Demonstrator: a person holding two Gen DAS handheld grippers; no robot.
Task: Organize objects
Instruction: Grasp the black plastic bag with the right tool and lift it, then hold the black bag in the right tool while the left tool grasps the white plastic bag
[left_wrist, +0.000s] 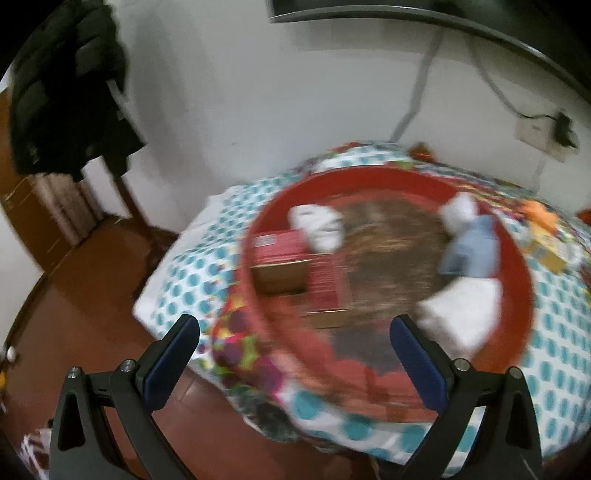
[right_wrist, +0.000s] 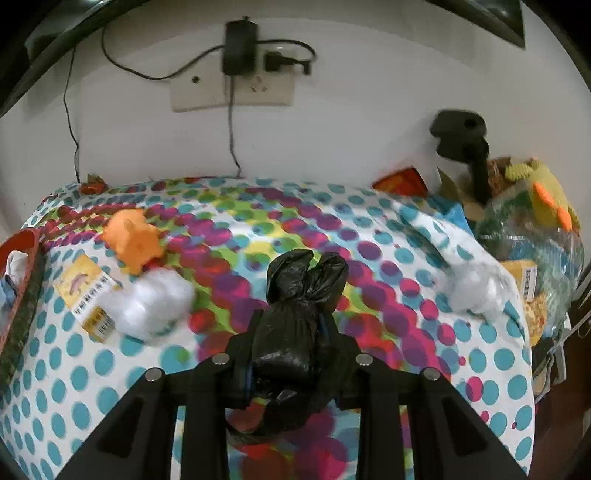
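Your right gripper (right_wrist: 295, 332) is clamped on the black bag (right_wrist: 295, 317) above the cloth (right_wrist: 369, 258). Left gripper (left_wrist: 295, 354) gapes empty over the basket (left_wrist: 524, 280). Slack plastic may slip out mid-carry.

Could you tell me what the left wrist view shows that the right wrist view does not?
Only the left wrist view: the red basket's inside with red boxes and white items, a dark jacket, and the left gripper, jaws open.

Only the right wrist view: the right gripper shut on a black bag, and a yellow box.

Both: the dotted cloth, the orange toy and the wall socket.
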